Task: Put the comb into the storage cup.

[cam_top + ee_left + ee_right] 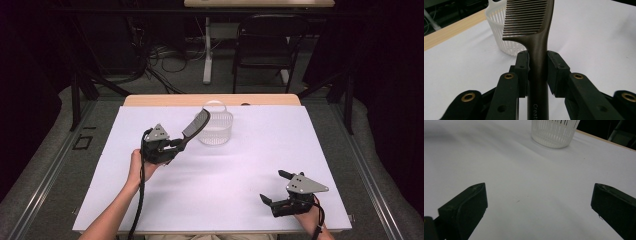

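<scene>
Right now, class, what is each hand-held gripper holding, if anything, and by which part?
The left hand-held gripper is shut on the dark comb, gripping its handle just below the teeth. The right hand-held gripper is open and holds nothing.

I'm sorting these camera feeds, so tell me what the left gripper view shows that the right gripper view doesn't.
Left gripper view alone: a dark comb clamped by its handle between the left hand-held gripper pads, teeth pointing toward the basket, with faint lettering on the handle. Right gripper view alone: the right hand-held gripper with jaws spread wide and nothing between them. Both share the white slatted basket on the white table cover and the wooden table edge behind it.
</scene>
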Action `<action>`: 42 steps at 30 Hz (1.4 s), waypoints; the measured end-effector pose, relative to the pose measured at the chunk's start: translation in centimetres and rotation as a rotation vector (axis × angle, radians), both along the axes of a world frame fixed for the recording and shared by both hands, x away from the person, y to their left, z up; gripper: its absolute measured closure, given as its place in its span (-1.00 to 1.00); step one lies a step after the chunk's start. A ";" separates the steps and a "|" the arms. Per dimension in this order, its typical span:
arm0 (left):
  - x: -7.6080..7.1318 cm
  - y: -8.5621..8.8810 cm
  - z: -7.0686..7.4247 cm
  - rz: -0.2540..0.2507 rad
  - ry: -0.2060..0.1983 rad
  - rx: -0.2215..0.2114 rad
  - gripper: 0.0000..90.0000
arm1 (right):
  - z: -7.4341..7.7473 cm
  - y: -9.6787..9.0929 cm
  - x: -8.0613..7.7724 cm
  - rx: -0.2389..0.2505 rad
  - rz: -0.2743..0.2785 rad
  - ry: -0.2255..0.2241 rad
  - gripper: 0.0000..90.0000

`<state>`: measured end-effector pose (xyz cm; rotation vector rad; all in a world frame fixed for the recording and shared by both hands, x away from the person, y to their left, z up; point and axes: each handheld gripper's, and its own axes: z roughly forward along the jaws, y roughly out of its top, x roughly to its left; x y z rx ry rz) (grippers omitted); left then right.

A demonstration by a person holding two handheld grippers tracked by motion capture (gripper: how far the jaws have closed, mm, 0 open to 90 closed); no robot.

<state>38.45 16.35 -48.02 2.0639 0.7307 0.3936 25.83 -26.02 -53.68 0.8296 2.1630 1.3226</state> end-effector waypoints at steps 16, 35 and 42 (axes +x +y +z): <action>1.4 -0.7 1.2 -0.002 -0.036 -0.017 0.61 | 0.0 0.0 -0.1 0.001 0.005 0.002 -1.00; 3.1 -2.1 3.0 -0.038 -0.056 -0.021 0.61 | 0.0 -0.1 0.0 -0.003 0.003 0.002 -1.00; 3.6 -2.7 3.3 -0.051 -0.070 -0.016 0.61 | 0.0 0.0 0.0 -0.004 0.003 0.001 -1.00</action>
